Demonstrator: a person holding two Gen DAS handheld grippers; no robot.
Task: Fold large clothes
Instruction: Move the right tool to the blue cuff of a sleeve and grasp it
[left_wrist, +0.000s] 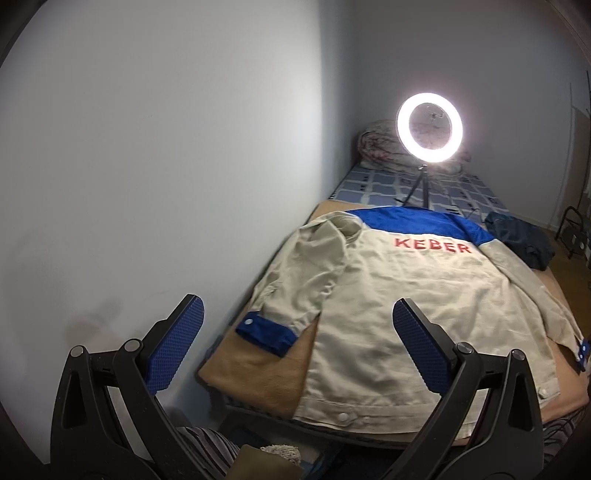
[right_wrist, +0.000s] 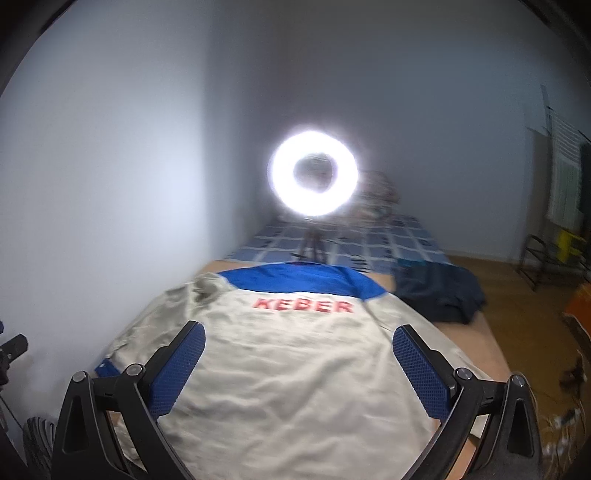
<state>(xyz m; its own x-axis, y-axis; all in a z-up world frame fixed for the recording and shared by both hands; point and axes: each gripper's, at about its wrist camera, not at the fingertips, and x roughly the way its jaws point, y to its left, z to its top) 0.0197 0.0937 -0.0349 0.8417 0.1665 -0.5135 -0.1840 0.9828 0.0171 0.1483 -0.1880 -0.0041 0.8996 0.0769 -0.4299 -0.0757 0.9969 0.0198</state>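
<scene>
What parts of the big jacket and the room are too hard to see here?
- Beige jacket with blue yoke: front lies face down, hidden, both views.
- Its right blue cuff: cut by the left wrist view's edge.
- Glowing ring light: glare washes out its centre, right wrist view.
- Dark blue garment: blurred.

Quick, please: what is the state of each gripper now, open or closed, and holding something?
Left gripper: open, holding nothing, above the jacket.
Right gripper: open, holding nothing.
</scene>
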